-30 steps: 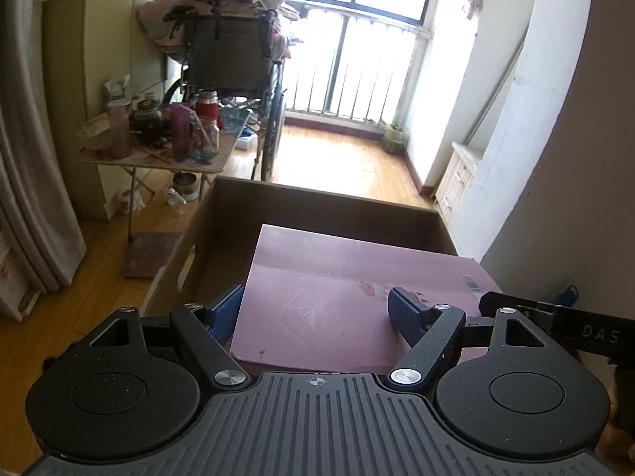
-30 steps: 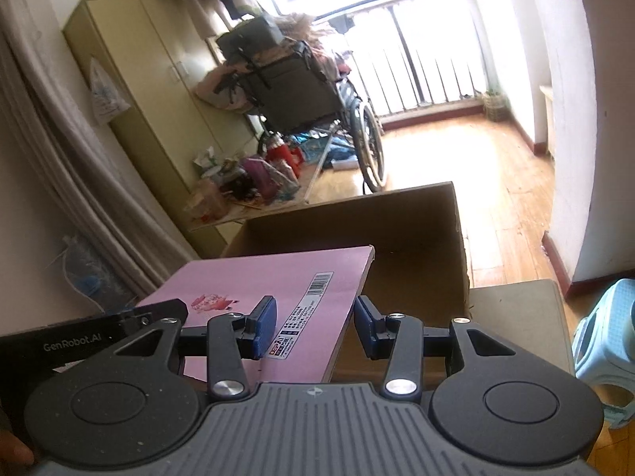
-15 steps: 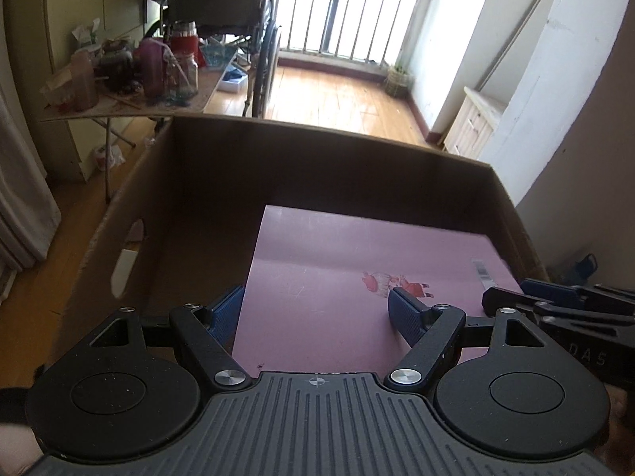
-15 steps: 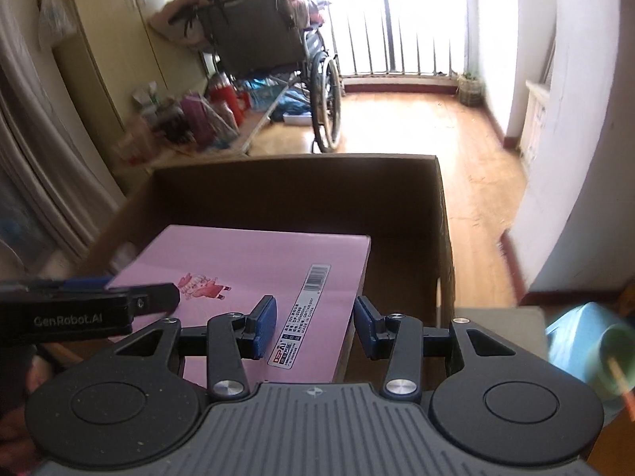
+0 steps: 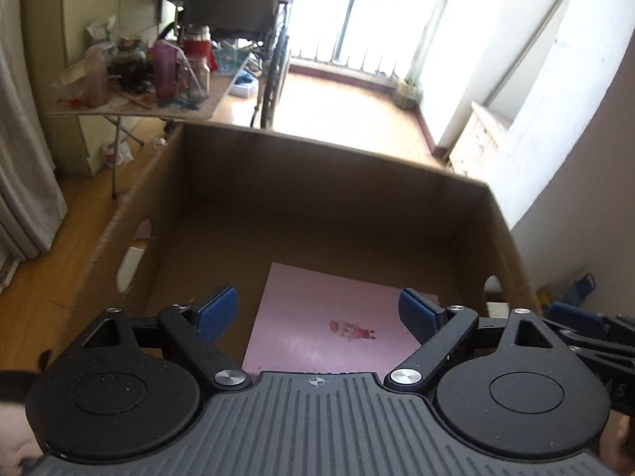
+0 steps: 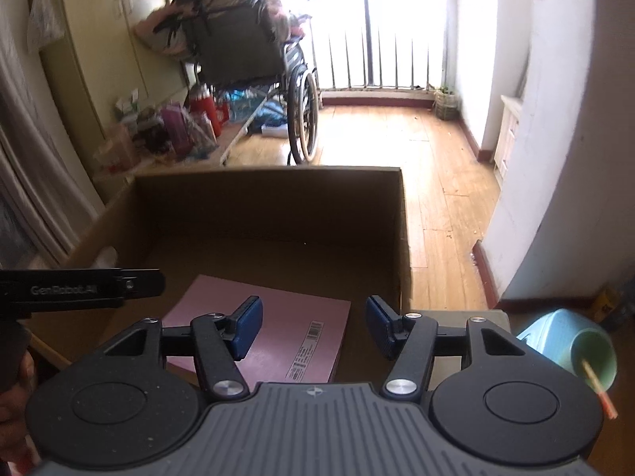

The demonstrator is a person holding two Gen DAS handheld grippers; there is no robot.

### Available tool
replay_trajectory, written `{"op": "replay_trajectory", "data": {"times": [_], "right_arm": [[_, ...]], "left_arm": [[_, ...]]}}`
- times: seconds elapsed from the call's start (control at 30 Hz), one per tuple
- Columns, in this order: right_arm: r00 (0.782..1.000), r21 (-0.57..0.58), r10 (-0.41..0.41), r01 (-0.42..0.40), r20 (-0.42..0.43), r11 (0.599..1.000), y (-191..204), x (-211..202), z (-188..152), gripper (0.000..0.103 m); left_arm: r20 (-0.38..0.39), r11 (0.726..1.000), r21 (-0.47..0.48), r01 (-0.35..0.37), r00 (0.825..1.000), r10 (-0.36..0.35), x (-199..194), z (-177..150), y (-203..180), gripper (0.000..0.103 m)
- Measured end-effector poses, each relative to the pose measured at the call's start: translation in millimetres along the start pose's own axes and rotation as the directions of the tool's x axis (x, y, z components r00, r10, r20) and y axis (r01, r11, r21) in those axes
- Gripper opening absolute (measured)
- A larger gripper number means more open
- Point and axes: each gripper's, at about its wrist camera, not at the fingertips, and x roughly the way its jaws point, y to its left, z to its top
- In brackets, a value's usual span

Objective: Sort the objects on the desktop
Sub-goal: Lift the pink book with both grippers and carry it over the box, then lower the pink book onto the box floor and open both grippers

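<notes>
A flat pink book (image 5: 333, 317) with a small cartoon print lies on the floor of an open cardboard box (image 5: 317, 146). My left gripper (image 5: 317, 309) hovers above the book's near edge. Its jaws are opening, and the blue pads (image 5: 216, 311) stand clear of the book's sides. In the right wrist view the same pink book (image 6: 278, 329) shows its barcode label. My right gripper (image 6: 313, 325) hangs over the book's right edge inside the cardboard box (image 6: 270, 198). Its jaws are opening too, and they press on nothing.
The box walls rise around both grippers. A green cup (image 6: 591, 353) with a stick stands on a blue stool (image 6: 551, 333) at the right. Beyond the box are a cluttered folding table (image 5: 151, 99), a wheelchair (image 6: 258, 59) and wooden floor.
Both grippers came down into the box with the pink book. Their jaws have since spread, and the book now lies free on the box floor.
</notes>
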Motion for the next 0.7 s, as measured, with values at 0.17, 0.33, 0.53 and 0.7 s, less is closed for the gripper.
{"op": "replay_trajectory", "data": {"times": [0.17, 0.33, 0.53, 0.7], "right_arm": [[1.0, 0.052, 0.02, -0.02, -0.002, 0.998, -12, -33, -8, 0.061], [0.999, 0.069, 0.028, -0.029, 0.019, 0.997, -11, -73, -20, 0.064], [0.999, 0.071, 0.03, -0.033, 0.041, 0.997, 3, -117, -45, 0.068], [0.998, 0.065, 0.027, -0.031, 0.055, 0.997, 20, -145, -65, 0.068]], "left_arm": [[0.05, 0.999, -0.027, -0.026, 0.998, 0.028, -45, -9, -8, 0.099], [0.075, 0.999, 0.004, -0.036, 0.997, 0.035, -77, -18, -20, 0.1], [0.098, 0.999, 0.01, -0.037, 0.995, 0.036, -114, -37, -17, 0.1], [0.118, 1.0, -0.004, -0.031, 0.992, 0.031, -139, -52, -4, 0.1]]}}
